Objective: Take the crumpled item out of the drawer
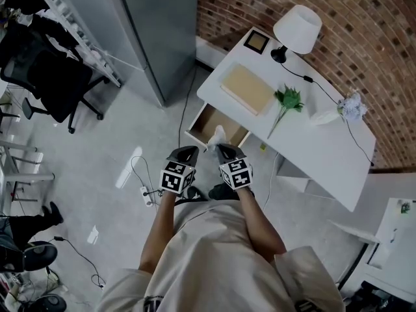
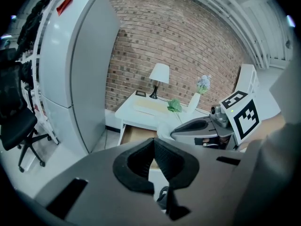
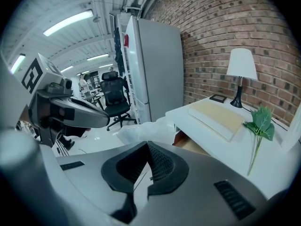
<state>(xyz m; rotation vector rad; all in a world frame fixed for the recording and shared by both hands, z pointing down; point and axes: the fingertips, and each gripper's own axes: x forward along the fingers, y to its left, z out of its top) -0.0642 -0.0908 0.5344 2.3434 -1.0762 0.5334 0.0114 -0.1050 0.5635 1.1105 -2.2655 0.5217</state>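
The white desk's drawer stands pulled open, its wooden inside showing. A white crumpled item hangs at its front edge, pinched at the tip of my right gripper, whose jaws are shut on it. In the right gripper view the crumpled item bulges just beyond the closed right gripper, with the drawer behind. My left gripper hovers close beside it on the left. Its pads meet at the left gripper tip with nothing between them, and that view shows the drawer ahead.
The desk carries a lamp, a beige pad, a green sprig and a small frame. A tall grey cabinet stands left of it, a black office chair further left. Cables lie on the floor.
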